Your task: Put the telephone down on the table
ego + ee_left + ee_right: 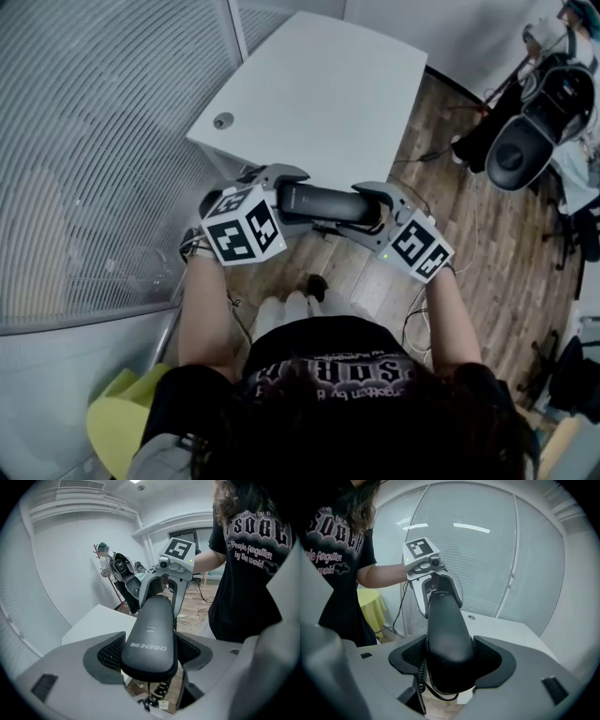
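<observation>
Telephone handset point(328, 203) is not yet on the table point(319, 84). It hangs level in the air between the two grippers, over the wooden floor point(487, 234) and just short of the table's near edge, not far from the corner with the cable hole point(223, 120).

The left gripper point(284, 195) pinches one end, its jaws fairly wide with the ribbed pads pressed on either flank of the dark body. The right gripper point(373, 214) clamps the other end the same way, pads tight on both sides.

A coiled cord point(423, 672) drops from under the handset. Where it leads is out of sight and no base unit shows, so this may be a handset on its own.

As I judge it, the handset is lifted and brought up to the table, but the placing itself is all to come. The handset has to go forward over the white top and come down until it lies flat there. Then both pairs of jaws have to let go.
</observation>
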A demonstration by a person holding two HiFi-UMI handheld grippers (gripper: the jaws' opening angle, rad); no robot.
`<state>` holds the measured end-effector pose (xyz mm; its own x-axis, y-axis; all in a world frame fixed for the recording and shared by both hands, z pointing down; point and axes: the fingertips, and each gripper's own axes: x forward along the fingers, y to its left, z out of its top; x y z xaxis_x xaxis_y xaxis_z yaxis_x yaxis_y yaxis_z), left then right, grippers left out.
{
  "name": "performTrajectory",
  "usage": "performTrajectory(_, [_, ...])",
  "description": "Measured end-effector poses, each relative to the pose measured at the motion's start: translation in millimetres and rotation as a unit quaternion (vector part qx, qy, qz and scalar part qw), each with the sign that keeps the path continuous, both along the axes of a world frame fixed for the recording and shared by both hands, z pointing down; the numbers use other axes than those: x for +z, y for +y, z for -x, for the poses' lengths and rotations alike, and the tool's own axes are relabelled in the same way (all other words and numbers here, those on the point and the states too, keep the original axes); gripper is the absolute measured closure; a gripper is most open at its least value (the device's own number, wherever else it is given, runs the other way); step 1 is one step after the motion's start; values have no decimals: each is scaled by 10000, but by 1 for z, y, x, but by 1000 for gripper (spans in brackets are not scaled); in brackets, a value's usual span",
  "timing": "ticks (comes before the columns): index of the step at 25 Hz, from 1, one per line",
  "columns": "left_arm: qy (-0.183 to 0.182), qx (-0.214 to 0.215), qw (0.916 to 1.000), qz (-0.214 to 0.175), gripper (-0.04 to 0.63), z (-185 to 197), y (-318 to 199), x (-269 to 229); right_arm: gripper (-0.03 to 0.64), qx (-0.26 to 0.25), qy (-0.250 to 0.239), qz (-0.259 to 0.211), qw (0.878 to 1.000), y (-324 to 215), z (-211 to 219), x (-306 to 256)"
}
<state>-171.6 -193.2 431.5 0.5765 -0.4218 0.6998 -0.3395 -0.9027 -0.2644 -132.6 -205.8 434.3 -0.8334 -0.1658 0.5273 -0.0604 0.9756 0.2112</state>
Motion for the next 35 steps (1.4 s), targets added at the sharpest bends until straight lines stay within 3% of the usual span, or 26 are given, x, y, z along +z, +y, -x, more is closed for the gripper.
performTrajectory(8, [-68,71,9999,141,275,-2,-32,12,307,81,-134,184,9997,-31,-1,14])
performTrajectory(19, [-122,182,9986,486,275,18,-63,43,307,236,54,368,9990,-61,17,43])
performTrajectory(27, [-62,658,9954,695,275,65,-105,77,307,738,340,543,9952,-99,63,75])
performTrajectory(35, [9,1203,9888,889,275,83,-126,96,307,1270,584,692,9878,-116,80,92])
